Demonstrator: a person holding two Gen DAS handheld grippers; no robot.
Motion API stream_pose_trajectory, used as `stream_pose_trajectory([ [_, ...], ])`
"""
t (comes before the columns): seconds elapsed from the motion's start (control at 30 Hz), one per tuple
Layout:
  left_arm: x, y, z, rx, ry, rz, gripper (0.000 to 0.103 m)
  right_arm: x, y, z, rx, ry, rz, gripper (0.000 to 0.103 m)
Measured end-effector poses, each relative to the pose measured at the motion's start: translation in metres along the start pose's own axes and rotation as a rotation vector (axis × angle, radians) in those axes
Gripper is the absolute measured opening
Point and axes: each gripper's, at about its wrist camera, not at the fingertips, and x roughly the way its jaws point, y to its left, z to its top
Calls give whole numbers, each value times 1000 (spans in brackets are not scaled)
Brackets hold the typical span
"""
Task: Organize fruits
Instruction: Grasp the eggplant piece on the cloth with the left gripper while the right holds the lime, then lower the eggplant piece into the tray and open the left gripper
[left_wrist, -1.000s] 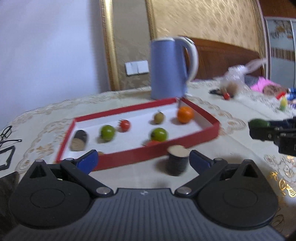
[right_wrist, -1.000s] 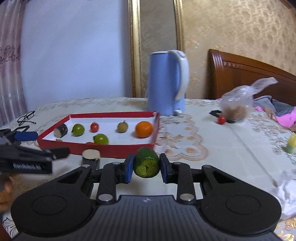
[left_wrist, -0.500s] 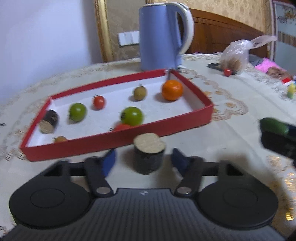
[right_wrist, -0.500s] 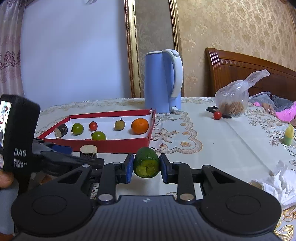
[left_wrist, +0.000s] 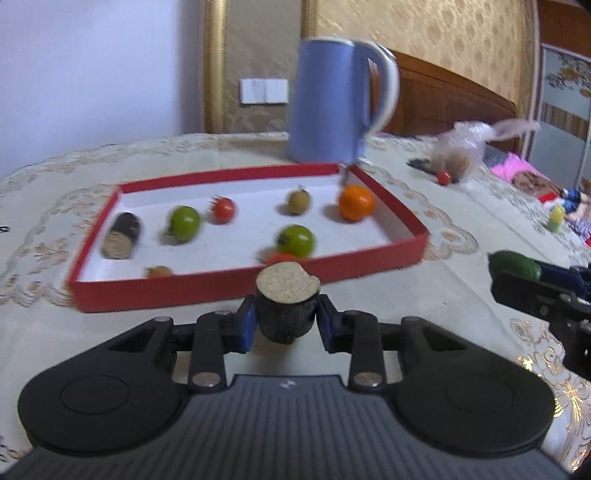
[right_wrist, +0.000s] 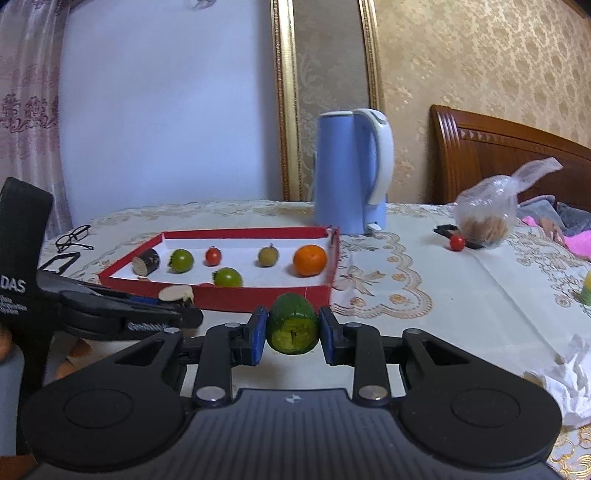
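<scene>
— While the left gripper (left_wrist: 286, 322) is clenched on the dark stub (left_wrist: 287, 309), where does that piece sit against the red tray (left_wrist: 207, 288)?

— Just in front of the tray's near wall, outside it, its pale cut face turned up and both blue pads (left_wrist: 246, 325) pressed to its sides. Whether it touches the tablecloth (left_wrist: 458, 295) cannot be told.

— And the right gripper (right_wrist: 293, 330)?

— It grips a green cucumber piece (right_wrist: 293, 325), cut end toward the camera, also outside the tray, near its front right corner. From the left wrist view that same piece (left_wrist: 515, 264) shows well to the right of the tray.

— What lies inside the tray?

— Along the back, from left: another dark stub (left_wrist: 122, 236) on its side, a green tomato (left_wrist: 183, 223), a small red tomato (left_wrist: 222, 209), a brownish fruit (left_wrist: 298, 201) and an orange (left_wrist: 355, 202) near the right wall. A second green tomato (left_wrist: 295, 240) rests nearer the front, with a red fruit (left_wrist: 280, 257) partly hidden behind the near wall and a small brown bit (left_wrist: 159, 271) toward the front left.

— Beyond the tray?

— A blue kettle (left_wrist: 332, 103) stands just behind its back right corner. Farther right of the tray, a plastic bag (right_wrist: 484, 218) with a loose red tomato (right_wrist: 457, 242) beside it. Glasses (right_wrist: 74, 238) lie left of the tray.
</scene>
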Motion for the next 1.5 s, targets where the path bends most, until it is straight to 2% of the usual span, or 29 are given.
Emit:
stream_pose_trajectory([
  [0.23, -13, 40, 24, -46, -58, 63, 31, 0, 20, 4, -28, -10, 46, 29],
  [0.53, 11, 63, 54, -55, -58, 143, 31, -6, 29, 8, -45, -25, 78, 29],
  [1.1, 65, 69, 89, -11, -30, 261, 31, -8, 31, 8, -42, -32, 102, 29],
  [1.5, 104, 76, 99, -5, 39, 295, 32, -6, 29, 7, -33, -25, 102, 29],
])
